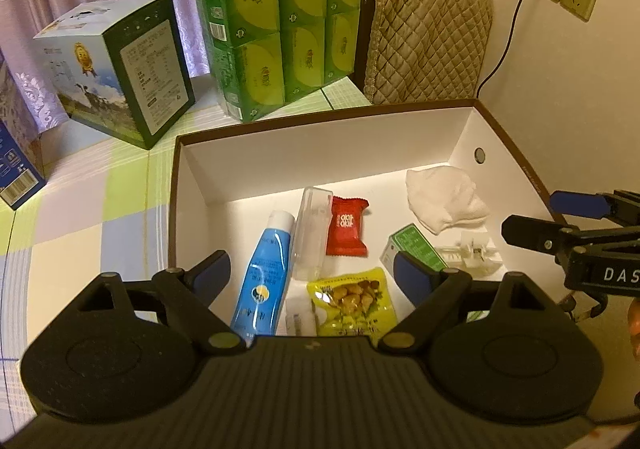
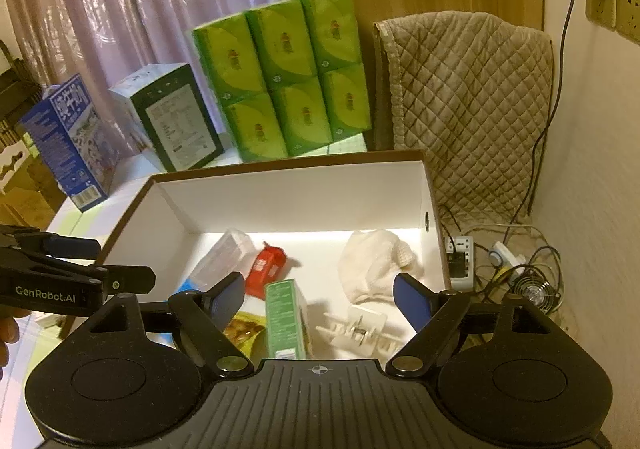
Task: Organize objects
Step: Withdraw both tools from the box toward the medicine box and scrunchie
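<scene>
Both spread wide and empty over the near rim of the white box [image 1: 248, 165], left tongs [image 1: 312, 269] and right tongs [image 2: 320, 297], with blue tube [image 1: 264, 269], yellow snack packet [image 1: 352, 301], green carton [image 2: 285, 319], red candy [image 1: 346, 227] and white cloth [image 1: 444, 201] inside, green tissue packs [image 1: 280, 21] beyond on the bench [image 1: 80, 209].
</scene>
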Tool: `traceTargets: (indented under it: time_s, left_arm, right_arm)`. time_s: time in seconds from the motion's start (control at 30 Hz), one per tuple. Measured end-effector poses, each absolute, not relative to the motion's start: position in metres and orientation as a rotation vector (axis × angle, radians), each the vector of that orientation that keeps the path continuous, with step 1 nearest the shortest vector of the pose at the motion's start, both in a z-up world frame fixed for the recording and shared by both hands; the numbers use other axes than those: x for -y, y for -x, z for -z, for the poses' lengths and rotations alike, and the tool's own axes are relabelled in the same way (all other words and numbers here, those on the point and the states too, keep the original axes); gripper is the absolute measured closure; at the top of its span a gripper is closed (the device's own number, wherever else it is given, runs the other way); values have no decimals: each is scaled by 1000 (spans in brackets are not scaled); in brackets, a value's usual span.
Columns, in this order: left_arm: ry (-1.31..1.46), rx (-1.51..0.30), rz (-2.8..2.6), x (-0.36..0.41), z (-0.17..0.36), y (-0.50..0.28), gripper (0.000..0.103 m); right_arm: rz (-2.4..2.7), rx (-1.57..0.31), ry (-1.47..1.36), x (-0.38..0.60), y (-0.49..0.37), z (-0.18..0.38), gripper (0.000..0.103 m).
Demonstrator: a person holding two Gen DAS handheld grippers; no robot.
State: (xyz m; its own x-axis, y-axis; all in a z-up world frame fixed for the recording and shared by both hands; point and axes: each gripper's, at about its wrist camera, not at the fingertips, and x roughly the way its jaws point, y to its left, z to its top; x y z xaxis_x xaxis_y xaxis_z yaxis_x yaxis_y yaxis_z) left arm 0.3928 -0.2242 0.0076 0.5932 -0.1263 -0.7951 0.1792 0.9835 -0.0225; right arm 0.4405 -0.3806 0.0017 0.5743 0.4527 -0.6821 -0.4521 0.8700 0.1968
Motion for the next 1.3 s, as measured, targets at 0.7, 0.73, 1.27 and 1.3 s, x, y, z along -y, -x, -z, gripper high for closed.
traceTargets:
  time_s: [0.7, 0.73, 1.27, 1.3]
  left_arm:
    - [0, -892, 162, 185, -26, -295, 16]
    - [3, -893, 159, 182, -25, -290, 16]
    - [70, -936, 97, 99, -13, -222, 15]
    - [73, -937, 93, 94, -13, -220, 15]
  right_arm:
    - [-607, -812, 25, 351, -346, -10, 24]
    - [-610, -818, 26, 349, -341, -9, 24]
    - [-692, -900, 73, 284, -277, 8, 24]
    - [-697, -902, 76, 279, -274, 9, 24]
